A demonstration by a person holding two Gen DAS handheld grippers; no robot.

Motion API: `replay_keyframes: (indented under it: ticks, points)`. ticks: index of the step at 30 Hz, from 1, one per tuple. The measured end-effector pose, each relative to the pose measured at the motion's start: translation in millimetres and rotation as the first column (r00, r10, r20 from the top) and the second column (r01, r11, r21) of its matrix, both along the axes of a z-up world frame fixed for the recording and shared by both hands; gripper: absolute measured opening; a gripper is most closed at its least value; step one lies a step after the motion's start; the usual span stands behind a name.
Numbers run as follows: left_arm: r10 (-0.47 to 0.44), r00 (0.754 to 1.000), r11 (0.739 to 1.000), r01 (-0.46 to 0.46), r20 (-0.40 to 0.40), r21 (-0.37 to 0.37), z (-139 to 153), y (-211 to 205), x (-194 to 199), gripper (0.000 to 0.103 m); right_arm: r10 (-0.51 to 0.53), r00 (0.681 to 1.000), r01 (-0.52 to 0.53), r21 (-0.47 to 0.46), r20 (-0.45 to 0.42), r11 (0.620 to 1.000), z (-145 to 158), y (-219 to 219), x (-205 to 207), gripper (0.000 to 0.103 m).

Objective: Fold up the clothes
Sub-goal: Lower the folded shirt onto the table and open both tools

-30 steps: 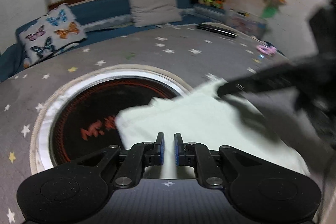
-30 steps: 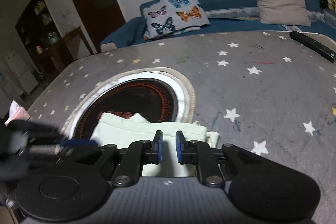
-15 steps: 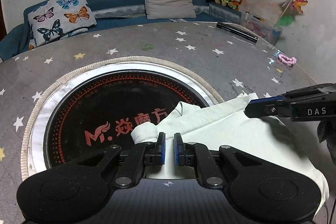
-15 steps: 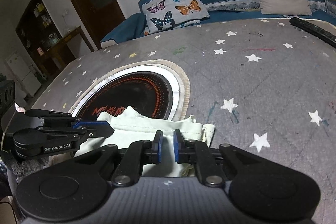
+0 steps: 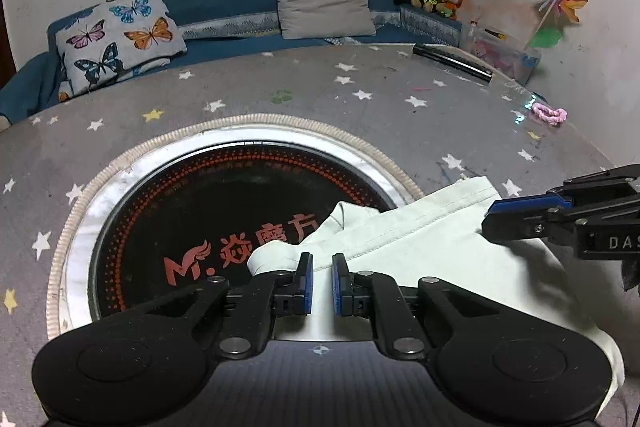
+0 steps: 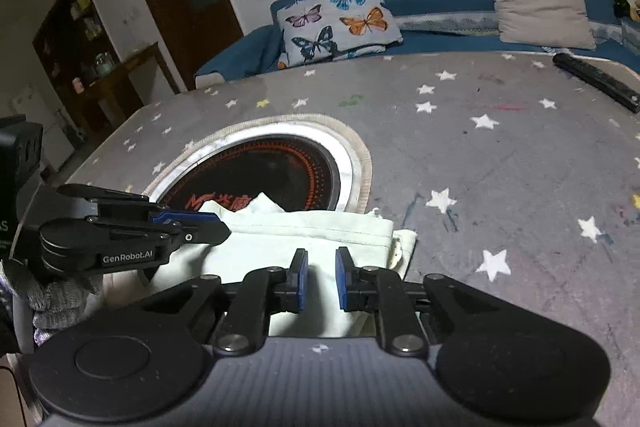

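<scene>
On the starry table (image 5: 400, 115), the pale cloth (image 5: 420, 247) lay partly over the black round plate (image 5: 180, 211). My left gripper (image 5: 322, 277) was shut on nothing, and my right gripper (image 6: 320, 277) had just been opening, empty too. I should pinch both corners evenly.

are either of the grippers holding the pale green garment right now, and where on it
It cannot be told. Both the left gripper and the right gripper sit nearly closed over the near part of the garment, but no cloth shows pinched between them.
</scene>
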State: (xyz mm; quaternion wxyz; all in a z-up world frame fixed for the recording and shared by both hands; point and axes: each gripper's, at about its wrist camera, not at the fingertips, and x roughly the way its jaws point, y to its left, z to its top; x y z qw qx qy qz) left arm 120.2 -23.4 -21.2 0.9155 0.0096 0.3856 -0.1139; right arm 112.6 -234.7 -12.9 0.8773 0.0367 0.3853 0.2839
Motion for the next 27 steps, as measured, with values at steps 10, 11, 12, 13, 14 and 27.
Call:
replay_keyframes:
  ticks: [10,11,12,13,14,27]
  points:
    - [-0.014,1.000,0.999,0.013,0.014,0.037,-2.5,-2.7,1.0,0.016,0.074,0.997,-0.075,-0.031,-0.024,0.997,-3.6,-0.1,-44.8,0.014]
    - [-0.015,1.000,0.999,0.014,0.014,0.039,-2.8,-3.7,1.0,0.016,0.060,0.998,-0.061,-0.032,-0.032,0.998,-5.0,-5.0,-47.2,0.014]
    - [-0.015,1.000,0.999,0.015,0.015,0.041,-2.6,-4.4,0.5,0.016,0.046,0.998,-0.047,-0.034,-0.040,0.998,-6.3,-9.9,-49.7,0.014]
    - [-0.015,1.000,0.999,0.015,0.016,0.041,-1.6,-4.6,-0.5,0.016,0.033,0.998,-0.034,-0.035,-0.044,0.999,-6.4,-14.5,-52.3,0.014]
    - [-0.016,1.000,0.999,0.015,0.018,0.041,-0.6,-4.8,-1.4,0.016,0.023,0.999,-0.024,-0.037,-0.037,0.999,-3.3,-18.1,-55.5,0.015]
    - [-0.049,0.998,0.997,0.046,0.049,0.057,14.7,-9.2,-34.4,0.016,0.020,0.997,-0.021,-0.014,-0.074,1.000,-10.6,-37.1,-98.6,0.016]
